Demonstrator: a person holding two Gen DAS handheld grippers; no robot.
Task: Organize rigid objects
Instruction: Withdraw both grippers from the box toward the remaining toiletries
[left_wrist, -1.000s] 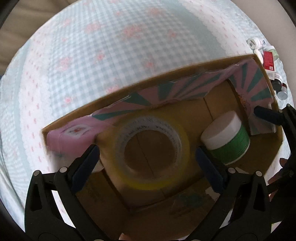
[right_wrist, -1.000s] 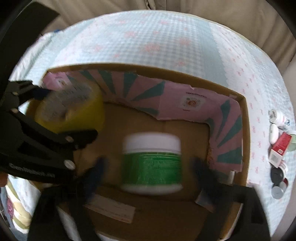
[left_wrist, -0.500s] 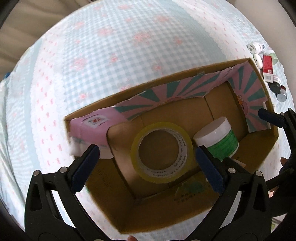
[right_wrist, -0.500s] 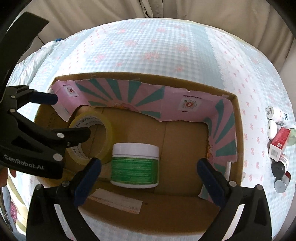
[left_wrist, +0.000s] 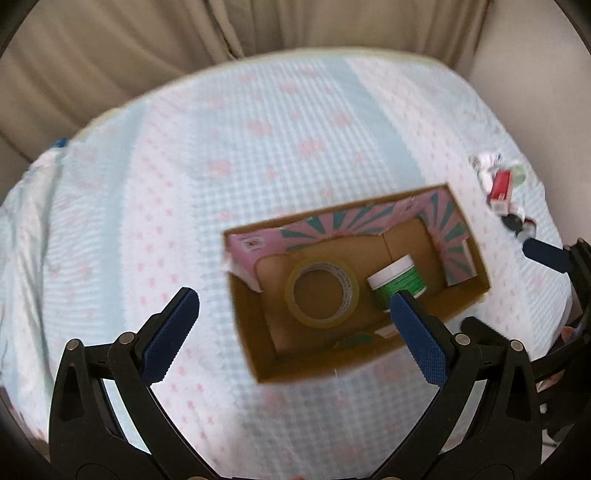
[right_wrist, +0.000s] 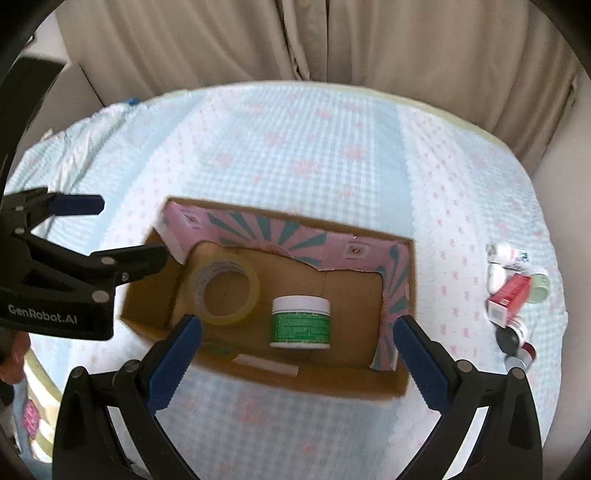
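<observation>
Hovering wide open and empty, your left gripper (left_wrist: 291, 321) and right gripper (right_wrist: 297, 341) risk clipping the cardboard box (right_wrist: 321, 384) rim reaching the clustered small items (right_wrist: 511, 295).

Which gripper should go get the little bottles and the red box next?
Probably the right gripper. The little bottles and red box lie on the cloth just to the right of the cardboard box, on its side. The left gripper is open too, but sits farther away, beyond the box.
</observation>
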